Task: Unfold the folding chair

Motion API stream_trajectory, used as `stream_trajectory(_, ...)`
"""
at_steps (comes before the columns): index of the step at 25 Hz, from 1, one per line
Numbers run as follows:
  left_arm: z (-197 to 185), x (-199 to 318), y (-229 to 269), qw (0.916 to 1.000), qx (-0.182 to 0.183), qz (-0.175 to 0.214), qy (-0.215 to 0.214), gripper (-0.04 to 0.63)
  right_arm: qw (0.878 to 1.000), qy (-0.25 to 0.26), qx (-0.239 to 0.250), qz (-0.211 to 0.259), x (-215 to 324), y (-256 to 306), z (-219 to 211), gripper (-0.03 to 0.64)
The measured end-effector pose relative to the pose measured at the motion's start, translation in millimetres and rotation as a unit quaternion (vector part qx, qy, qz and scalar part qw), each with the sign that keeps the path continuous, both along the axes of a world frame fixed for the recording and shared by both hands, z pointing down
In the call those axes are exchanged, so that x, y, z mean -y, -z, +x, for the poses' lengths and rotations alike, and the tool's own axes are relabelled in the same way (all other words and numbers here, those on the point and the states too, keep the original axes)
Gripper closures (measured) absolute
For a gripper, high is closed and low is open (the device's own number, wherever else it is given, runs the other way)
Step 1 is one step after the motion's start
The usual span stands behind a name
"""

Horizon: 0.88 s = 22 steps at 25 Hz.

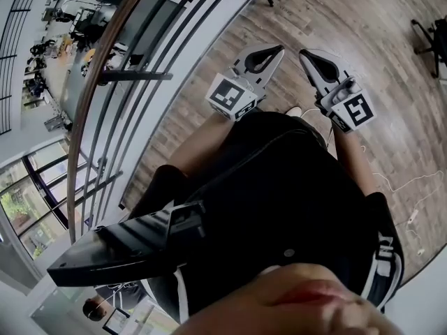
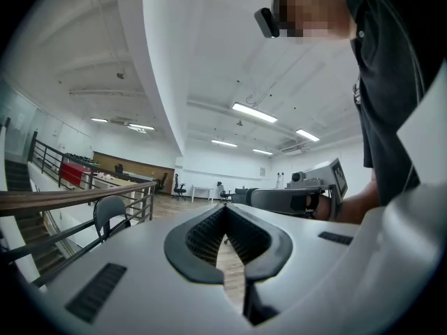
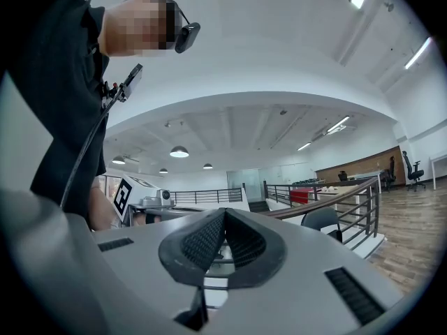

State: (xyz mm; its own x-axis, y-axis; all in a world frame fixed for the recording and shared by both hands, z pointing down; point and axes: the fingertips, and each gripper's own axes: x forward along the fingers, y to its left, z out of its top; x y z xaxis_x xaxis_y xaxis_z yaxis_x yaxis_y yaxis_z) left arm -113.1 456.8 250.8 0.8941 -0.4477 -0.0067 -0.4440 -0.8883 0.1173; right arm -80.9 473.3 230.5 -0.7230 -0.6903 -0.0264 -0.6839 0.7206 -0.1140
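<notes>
on a wood-floored [image 1: 377, 19] landing beside a curved railing [image 1: 85, 110], a person in a black shirt [image 1: 279, 201] holds both tools out level at 12 o'clock from the waist, side by side but apart. the left gripper [image 1: 279, 48] has its jaws pressed fully together at the tips, with nothing between them; in its own view [image 2: 225, 206] only floor shows through the loop behind the ribbed pads. the right gripper [image 1: 304, 51] is closed the same way and is just as empty [image 3: 223, 211]. the railing runs off at 9 to 10 o'clock in the head view. a dark chair with a rounded back stands against that railing, well away from both tools: at 9 o'clock of the left jaws [image 2: 112, 213] and at 3 o'clock of the right jaws [image 3: 323, 220]. whether it is folded cannot be made out. an office chair [image 1: 433, 37] sits at 2 o'clock in the head view.
</notes>
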Motion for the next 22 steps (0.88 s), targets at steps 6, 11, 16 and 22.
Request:
stream_trajectory(6,18.9,-7.6,1.3,0.9998,-0.017,-0.012,0.006,0.592,1.0,0.01,0.002,0.013,-5.9,4.8,20.9,0.609)
stream_trajectory(11,43.1,-8.3,-1.8,0.9996,-0.015,-0.017,0.02,0.592,1.0,0.031,0.002,0.004,-4.2,2.3,41.4,0.609)
stream_trajectory(16,56.6,-6.3,-3.0,0.9991,-0.007,-0.018,0.039,0.592,0.999,0.048,0.011,-0.004,2.3,1.1,53.9,0.609)
stream_trajectory(22,52.8,7.9,0.7,0.9992,0.002,-0.006,0.04,0.592,0.998,0.057,-0.003,-0.013,23.0,-5.5,48.8,0.609)
